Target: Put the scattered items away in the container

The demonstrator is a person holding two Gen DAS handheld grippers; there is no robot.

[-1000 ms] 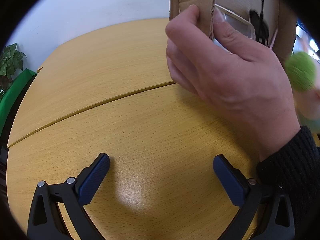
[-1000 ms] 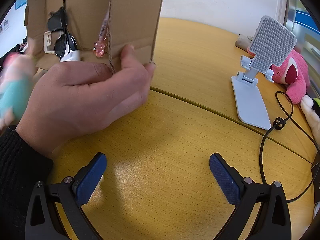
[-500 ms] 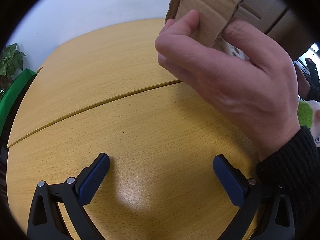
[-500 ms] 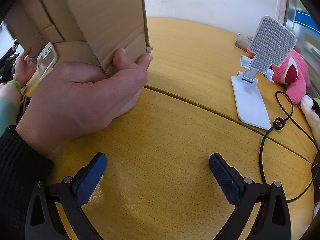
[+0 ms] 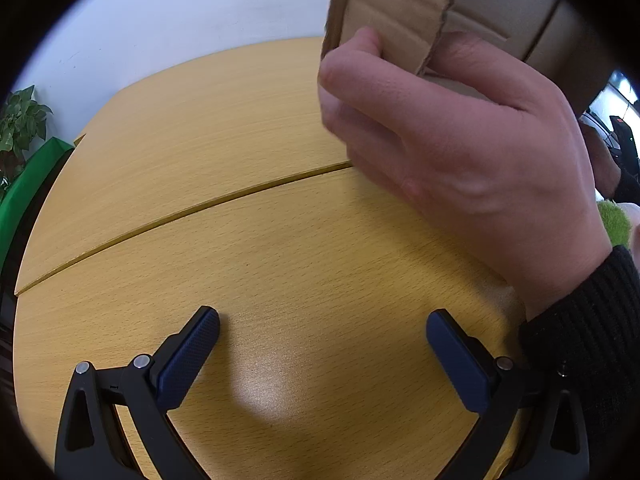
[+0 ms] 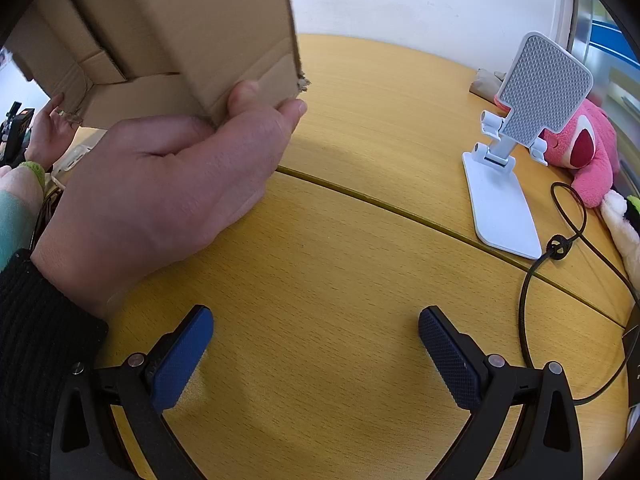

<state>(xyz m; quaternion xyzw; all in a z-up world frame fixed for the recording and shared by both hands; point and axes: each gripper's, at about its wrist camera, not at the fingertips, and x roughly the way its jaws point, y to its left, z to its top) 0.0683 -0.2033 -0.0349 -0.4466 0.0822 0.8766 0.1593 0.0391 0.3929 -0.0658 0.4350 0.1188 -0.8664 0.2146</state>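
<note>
Left wrist view: left claw (image 5: 322, 338) spread wide, empty, over wooden worktop (image 5: 200, 184); bare hand (image 5: 460, 152) grips cardboard box (image 5: 400, 12), lifted and tilted, upper right

Right wrist view: right claw (image 6: 314, 336) wide, empty; same box (image 6: 192, 28) upper left, hand (image 6: 168, 184) under its edge; white phone stand (image 6: 516, 152), pink plush (image 6: 588, 152), black cable (image 6: 536, 280) at right

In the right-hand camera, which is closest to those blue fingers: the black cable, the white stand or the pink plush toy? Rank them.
1. Black cable, right side, nearest the right gripper.
2. White stand, farther back on the right.
3. Pink plush toy, behind the stand at the table's far right edge.
</note>
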